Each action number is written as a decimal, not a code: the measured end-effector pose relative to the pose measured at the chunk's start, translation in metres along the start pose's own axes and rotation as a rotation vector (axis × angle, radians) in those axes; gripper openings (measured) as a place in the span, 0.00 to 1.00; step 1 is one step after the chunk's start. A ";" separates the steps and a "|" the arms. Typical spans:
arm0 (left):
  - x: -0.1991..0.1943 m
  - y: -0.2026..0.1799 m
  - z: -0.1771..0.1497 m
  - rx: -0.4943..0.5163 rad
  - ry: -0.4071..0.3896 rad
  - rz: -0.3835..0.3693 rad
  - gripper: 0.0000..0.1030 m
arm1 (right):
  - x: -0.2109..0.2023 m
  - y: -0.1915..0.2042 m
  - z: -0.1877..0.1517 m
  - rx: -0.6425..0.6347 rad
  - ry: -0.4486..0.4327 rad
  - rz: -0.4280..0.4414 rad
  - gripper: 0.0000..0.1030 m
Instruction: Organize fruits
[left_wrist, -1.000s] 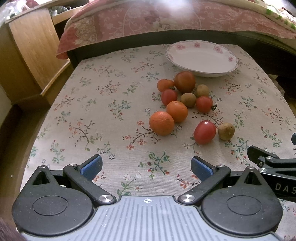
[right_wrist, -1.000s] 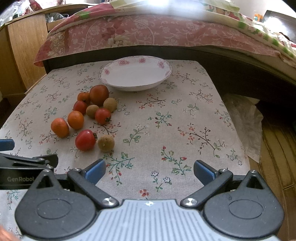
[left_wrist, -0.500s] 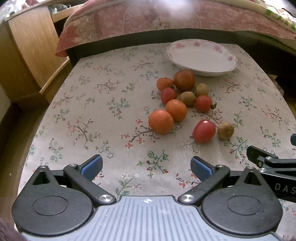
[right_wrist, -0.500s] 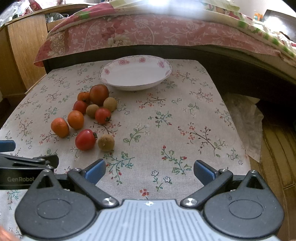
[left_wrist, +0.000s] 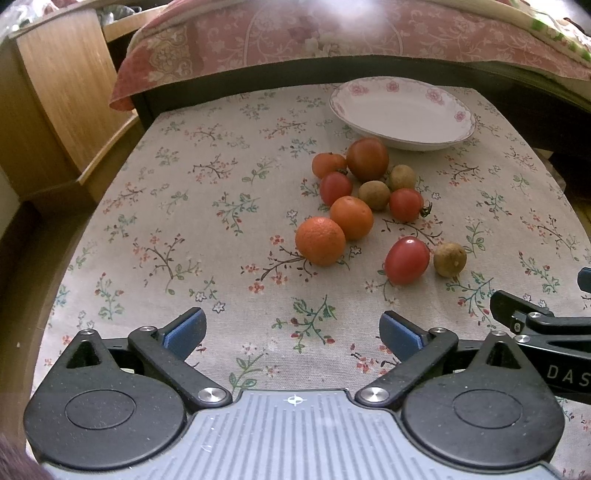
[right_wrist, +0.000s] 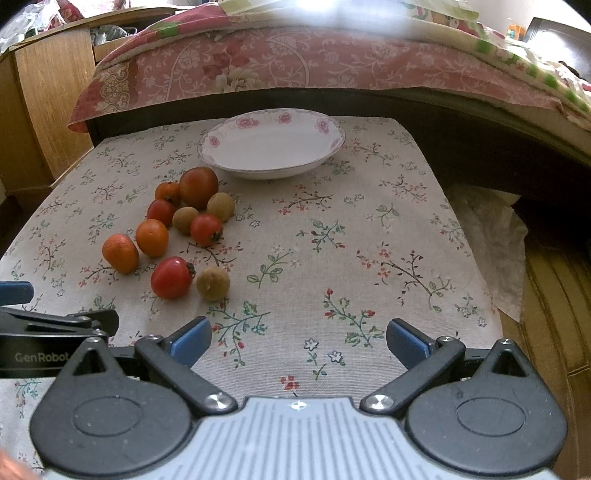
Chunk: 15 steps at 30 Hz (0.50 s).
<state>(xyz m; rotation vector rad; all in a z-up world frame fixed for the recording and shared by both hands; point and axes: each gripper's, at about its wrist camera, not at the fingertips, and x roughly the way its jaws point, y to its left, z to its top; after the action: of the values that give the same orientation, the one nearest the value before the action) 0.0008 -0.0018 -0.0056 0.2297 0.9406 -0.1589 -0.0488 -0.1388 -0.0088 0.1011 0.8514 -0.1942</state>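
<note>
Several small fruits lie loose on a floral tablecloth: two oranges (left_wrist: 320, 240) (left_wrist: 351, 217), red tomatoes (left_wrist: 407, 260) (left_wrist: 405, 204), one large tomato (left_wrist: 367, 158) and brown longans (left_wrist: 449, 259). Behind them stands a white bowl (left_wrist: 402, 110) with pink flowers on its rim, nothing in it. My left gripper (left_wrist: 291, 330) is open, near the front edge, below the oranges. My right gripper (right_wrist: 299, 339) is open too, right of the fruit cluster (right_wrist: 171, 277); the bowl (right_wrist: 273, 142) lies ahead of it. Each gripper shows at the edge of the other's view.
A bed with a pink floral quilt (right_wrist: 295, 66) runs along the far side of the table. A wooden cabinet (left_wrist: 62, 96) stands at the left. The table's right edge (right_wrist: 476, 258) drops to a floor with a crumpled plastic sheet (right_wrist: 495, 236).
The left wrist view has shifted slightly, so the fruits sit a little higher and leftward in it. The right gripper has barely moved. Both stay open.
</note>
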 end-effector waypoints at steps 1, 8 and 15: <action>0.000 0.000 0.000 -0.002 0.001 -0.002 0.98 | 0.000 0.000 0.000 0.000 0.000 0.000 0.99; 0.003 0.004 -0.002 -0.023 0.005 -0.036 0.94 | 0.002 0.003 -0.001 -0.010 0.001 0.022 0.97; 0.005 0.010 -0.001 -0.050 0.003 -0.056 0.94 | 0.004 0.008 0.007 -0.068 -0.014 0.076 0.89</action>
<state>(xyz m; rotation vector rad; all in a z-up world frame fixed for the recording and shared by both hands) 0.0057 0.0080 -0.0092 0.1574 0.9531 -0.1861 -0.0398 -0.1326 -0.0071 0.0683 0.8384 -0.0949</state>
